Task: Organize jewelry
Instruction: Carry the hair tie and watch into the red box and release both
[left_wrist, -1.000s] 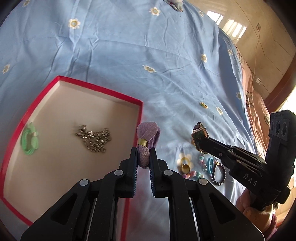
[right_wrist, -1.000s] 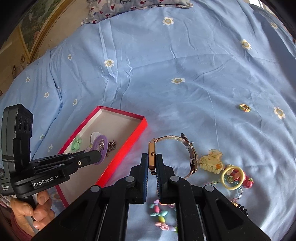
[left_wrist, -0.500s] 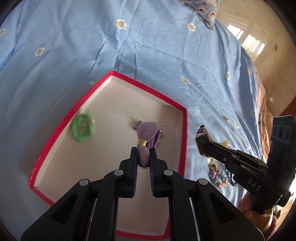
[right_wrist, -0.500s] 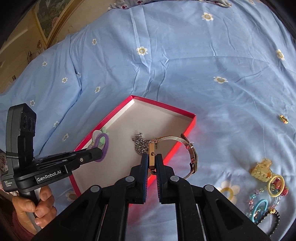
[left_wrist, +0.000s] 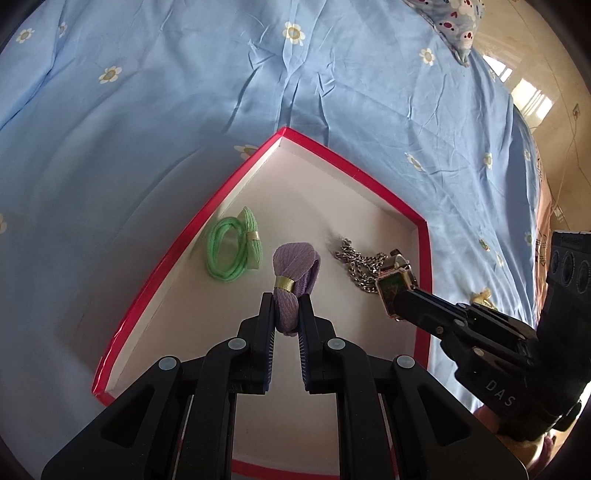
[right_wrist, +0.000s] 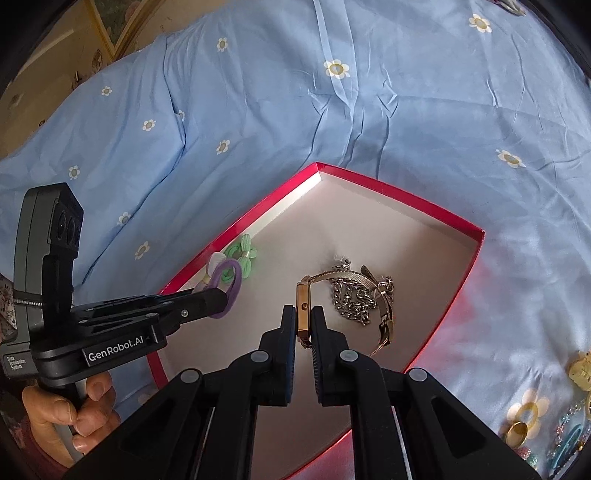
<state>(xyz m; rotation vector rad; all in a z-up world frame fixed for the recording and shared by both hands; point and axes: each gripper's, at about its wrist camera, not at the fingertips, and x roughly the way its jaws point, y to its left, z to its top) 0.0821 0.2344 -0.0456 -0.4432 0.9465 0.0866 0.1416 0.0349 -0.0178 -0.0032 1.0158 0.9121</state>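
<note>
My left gripper (left_wrist: 287, 314) is shut on a purple hair tie (left_wrist: 295, 273) with a gold band, held over the red-rimmed box (left_wrist: 354, 172). In the right wrist view that same hair tie (right_wrist: 229, 282) hangs from the left gripper over the box's left side. My right gripper (right_wrist: 303, 325) is shut on the gold case of a wristwatch (right_wrist: 306, 306); its mesh strap (right_wrist: 384, 314) trails above a silver chain (right_wrist: 351, 299) lying in the box (right_wrist: 461, 280). A green hair tie (left_wrist: 232, 251) lies inside by the left wall.
The box rests on a blue flowered bedsheet (left_wrist: 184, 110). Several loose pieces, a gold ring (right_wrist: 517, 430), beaded bracelets (right_wrist: 565, 443) and a claw clip (right_wrist: 581, 369), lie on the sheet right of the box. A hand (right_wrist: 70, 410) grips the left handle.
Both grippers have travelled from over the loose jewelry and sheet to above the box, carrying the purple hair tie and the watch. The box now fills the middle of both views.
</note>
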